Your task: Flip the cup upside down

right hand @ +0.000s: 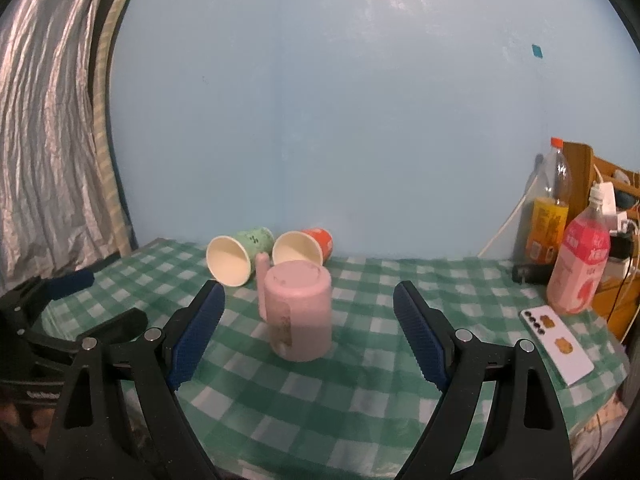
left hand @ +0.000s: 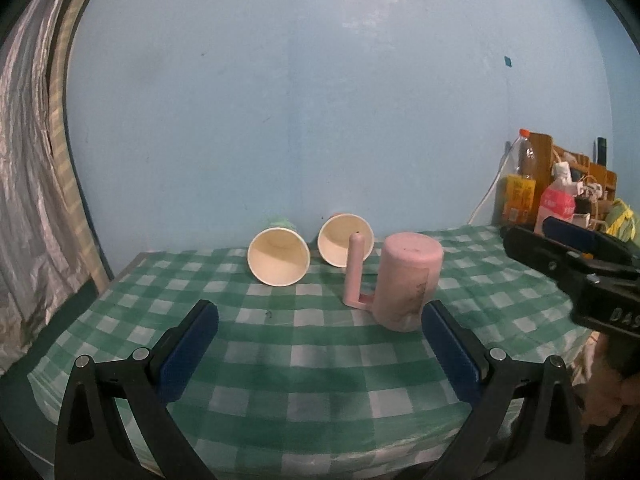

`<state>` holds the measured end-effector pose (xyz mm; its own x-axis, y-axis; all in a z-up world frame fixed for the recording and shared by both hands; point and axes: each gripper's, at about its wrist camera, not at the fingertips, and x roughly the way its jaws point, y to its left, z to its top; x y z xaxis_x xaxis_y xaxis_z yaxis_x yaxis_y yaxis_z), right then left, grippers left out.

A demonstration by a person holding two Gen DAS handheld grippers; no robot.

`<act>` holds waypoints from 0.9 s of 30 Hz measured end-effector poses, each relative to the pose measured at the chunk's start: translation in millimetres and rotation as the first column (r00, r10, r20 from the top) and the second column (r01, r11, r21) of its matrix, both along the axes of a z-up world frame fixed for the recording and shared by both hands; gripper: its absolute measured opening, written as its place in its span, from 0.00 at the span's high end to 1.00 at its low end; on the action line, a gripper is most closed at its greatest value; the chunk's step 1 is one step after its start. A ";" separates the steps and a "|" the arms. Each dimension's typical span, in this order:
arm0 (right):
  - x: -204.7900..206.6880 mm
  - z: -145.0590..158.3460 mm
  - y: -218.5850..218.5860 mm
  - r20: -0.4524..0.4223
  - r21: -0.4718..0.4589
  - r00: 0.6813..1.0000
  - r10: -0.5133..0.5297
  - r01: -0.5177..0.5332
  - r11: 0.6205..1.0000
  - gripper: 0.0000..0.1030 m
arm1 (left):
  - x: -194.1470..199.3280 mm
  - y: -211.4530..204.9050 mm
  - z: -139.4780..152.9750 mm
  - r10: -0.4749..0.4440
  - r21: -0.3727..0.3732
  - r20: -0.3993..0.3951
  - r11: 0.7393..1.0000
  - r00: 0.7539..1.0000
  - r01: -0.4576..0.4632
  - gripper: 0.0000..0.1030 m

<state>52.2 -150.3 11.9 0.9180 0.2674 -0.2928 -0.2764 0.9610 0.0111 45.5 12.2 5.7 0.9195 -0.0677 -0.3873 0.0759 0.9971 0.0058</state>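
A pink handled cup [left hand: 408, 280] stands upside down on the green checked tablecloth [left hand: 304, 364], its handle pointing left; it also shows in the right wrist view [right hand: 300, 312]. My left gripper [left hand: 320, 316] is open and empty, the cup just inside its right finger. My right gripper [right hand: 310, 300] is open and empty, the cup standing between and just beyond its fingertips, untouched. Each gripper shows in the other's view: the right gripper [left hand: 560, 248] at the right, the left gripper [right hand: 68, 292] at the left.
Two paper cups lie on their sides at the back by the blue wall, a green one [right hand: 236, 260] and an orange one [right hand: 304, 250]. Bottles [right hand: 580, 264], a wooden rack and cables stand at the right. A white phone [right hand: 560, 344] lies near the right edge.
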 end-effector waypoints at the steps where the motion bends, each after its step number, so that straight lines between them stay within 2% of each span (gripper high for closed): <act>1: 0.3 -0.9 0.1 -0.004 0.007 1.000 0.003 -0.003 1.000 0.17 | 0.8 0.5 -0.7 0.003 -0.001 -0.003 1.000 1.000 -0.003 0.00; 7: -0.5 -1.8 0.1 -0.007 0.004 1.000 0.005 -0.005 1.000 0.17 | 0.2 2.9 1.1 0.006 -0.024 -0.013 1.000 1.000 -0.007 0.00; 13: -0.6 -0.4 -0.4 -0.012 0.010 1.000 -0.001 0.001 1.000 0.17 | -3.6 2.0 3.5 0.016 -0.009 0.009 1.000 1.000 -0.016 0.00; 27: 2.5 -2.5 -1.6 -0.034 0.010 0.999 -0.012 0.012 1.000 0.17 | -1.6 3.7 1.3 0.039 0.001 -0.006 0.999 0.999 -0.039 0.00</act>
